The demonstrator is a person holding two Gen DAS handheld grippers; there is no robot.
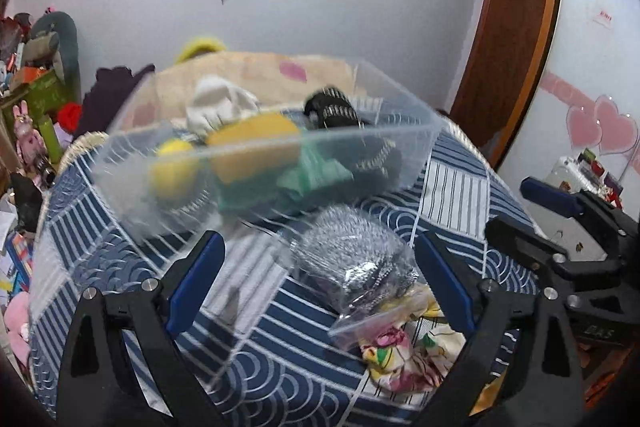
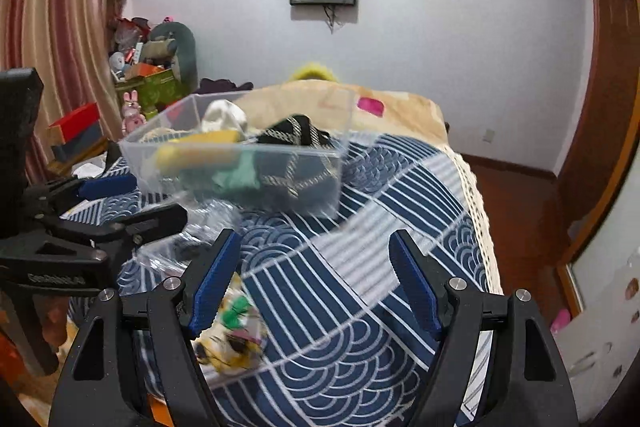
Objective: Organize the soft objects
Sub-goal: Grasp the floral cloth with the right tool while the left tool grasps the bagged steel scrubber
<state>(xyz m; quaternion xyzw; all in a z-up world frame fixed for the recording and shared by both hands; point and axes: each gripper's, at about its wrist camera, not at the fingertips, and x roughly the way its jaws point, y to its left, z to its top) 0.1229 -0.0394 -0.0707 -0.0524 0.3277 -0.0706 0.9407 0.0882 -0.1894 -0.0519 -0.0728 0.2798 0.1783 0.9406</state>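
The left tongs (image 1: 318,279) stand wide and empty, their blue-padded fingers flanking a clear plastic bag of silvery metal scourers (image 1: 352,267) lying on the bed's navy-and-white patterned quilt (image 1: 280,347). Touching the bag's near side is a crumpled floral cloth (image 1: 400,355). The right tongs (image 2: 314,283) are also wide, holding nothing, over bare quilt. Farther back sits a clear plastic tub (image 1: 260,147) holding a yellow sponge (image 1: 256,147), green cloth (image 1: 316,175) and white glove (image 1: 218,103).

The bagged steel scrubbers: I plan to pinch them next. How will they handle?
The bagged steel scrubbers probably feel light and springy, being loose wire mesh. Their glossy plastic bag looks slippery, so blue fingers may slide. It lies slumped, so likely floppy.
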